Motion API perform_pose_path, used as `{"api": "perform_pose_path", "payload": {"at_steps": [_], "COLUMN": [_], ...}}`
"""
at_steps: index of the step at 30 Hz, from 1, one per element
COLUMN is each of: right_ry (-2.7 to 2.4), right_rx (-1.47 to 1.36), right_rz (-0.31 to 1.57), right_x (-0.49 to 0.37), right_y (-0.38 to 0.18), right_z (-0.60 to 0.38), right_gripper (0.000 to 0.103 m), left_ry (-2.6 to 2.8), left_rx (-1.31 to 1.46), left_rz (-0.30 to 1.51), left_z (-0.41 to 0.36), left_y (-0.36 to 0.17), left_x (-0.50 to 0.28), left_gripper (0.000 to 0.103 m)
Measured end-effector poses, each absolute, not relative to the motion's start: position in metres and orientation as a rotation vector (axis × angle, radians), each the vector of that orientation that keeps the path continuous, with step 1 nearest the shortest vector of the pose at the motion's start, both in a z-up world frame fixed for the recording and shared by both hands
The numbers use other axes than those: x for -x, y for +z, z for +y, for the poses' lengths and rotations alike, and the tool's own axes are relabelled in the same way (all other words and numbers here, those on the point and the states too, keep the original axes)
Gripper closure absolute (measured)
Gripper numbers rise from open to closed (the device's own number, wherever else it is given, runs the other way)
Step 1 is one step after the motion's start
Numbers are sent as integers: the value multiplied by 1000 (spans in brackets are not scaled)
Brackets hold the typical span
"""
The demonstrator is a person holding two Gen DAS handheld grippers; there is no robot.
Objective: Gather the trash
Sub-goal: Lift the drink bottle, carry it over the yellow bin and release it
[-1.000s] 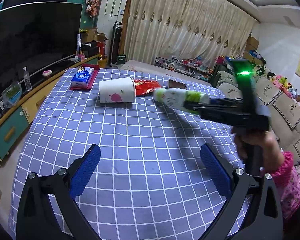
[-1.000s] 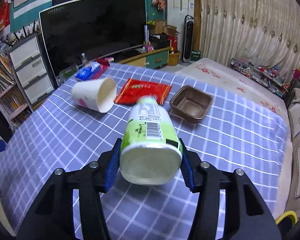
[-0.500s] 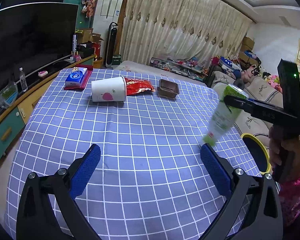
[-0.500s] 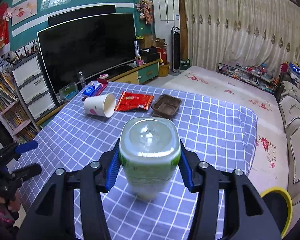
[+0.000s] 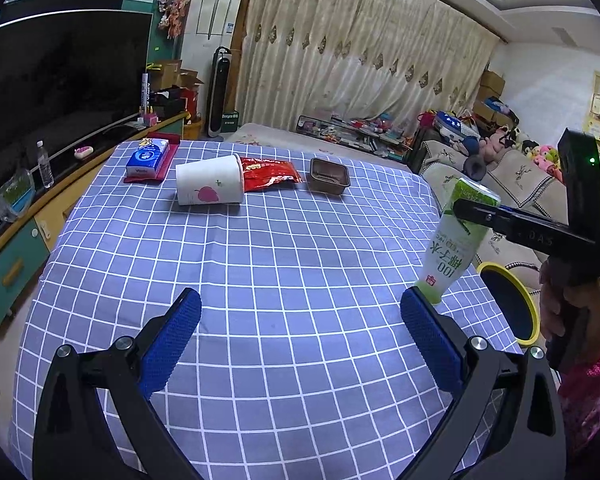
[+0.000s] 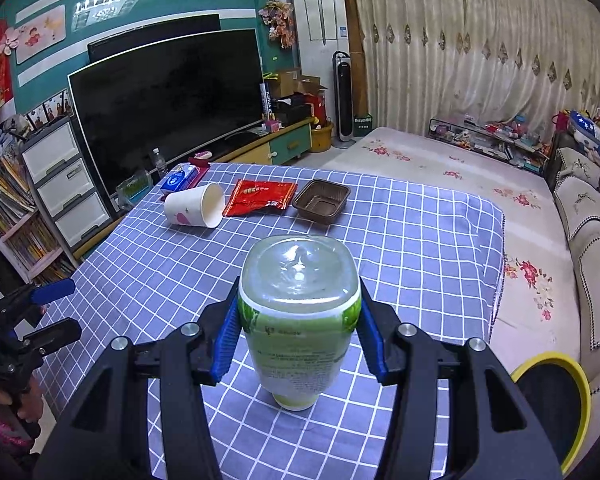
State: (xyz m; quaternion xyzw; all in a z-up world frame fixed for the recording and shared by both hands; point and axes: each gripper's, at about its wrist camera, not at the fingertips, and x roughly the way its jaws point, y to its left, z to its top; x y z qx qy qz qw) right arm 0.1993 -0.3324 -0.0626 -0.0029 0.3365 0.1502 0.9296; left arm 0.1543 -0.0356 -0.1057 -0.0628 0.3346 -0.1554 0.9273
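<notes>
My right gripper (image 6: 298, 332) is shut on a green-and-white plastic bottle (image 6: 298, 320), held neck down above the checked tablecloth. In the left wrist view the bottle (image 5: 456, 240) hangs over the table's right edge, with the right gripper (image 5: 466, 208) on its upper part, next to a yellow-rimmed black bin (image 5: 528, 308). My left gripper (image 5: 300, 308) stands open and empty over the near part of the table. A tipped paper cup (image 5: 208, 190), a red wrapper (image 5: 270, 172) and a brown plastic tray (image 5: 329, 176) lie at the far end.
A blue tissue pack (image 5: 147, 156) sits on a red mat at the far left corner. The bin (image 6: 580, 392) stands on the floor between table and sofa (image 6: 592, 232). A TV cabinet (image 5: 16, 240) runs along the left side.
The right gripper carried the bottle from over the table's far middle to its right edge near the bin, tipping it neck down. The left gripper stayed put.
</notes>
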Motion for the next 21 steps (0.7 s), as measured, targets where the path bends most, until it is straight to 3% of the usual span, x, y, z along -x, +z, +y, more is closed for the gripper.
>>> {"api": "perform_pose_path", "payload": {"at_steps": [14,21], "right_ry": [117,-228], "right_rx": [-63,-123], "right_rz": [573,620], "right_x": [-155,-135], "right_y": [-30,-67], "right_z": [-412,-518], "right_gripper": [54,54], "left_ry": [-347,-367], "left_rx": [109,98], "left_rz": [702,730], "left_z": [-51,-65], "left_y": [-109,-114], "left_x": [-156,-163], "left_gripper": [5,5]}}
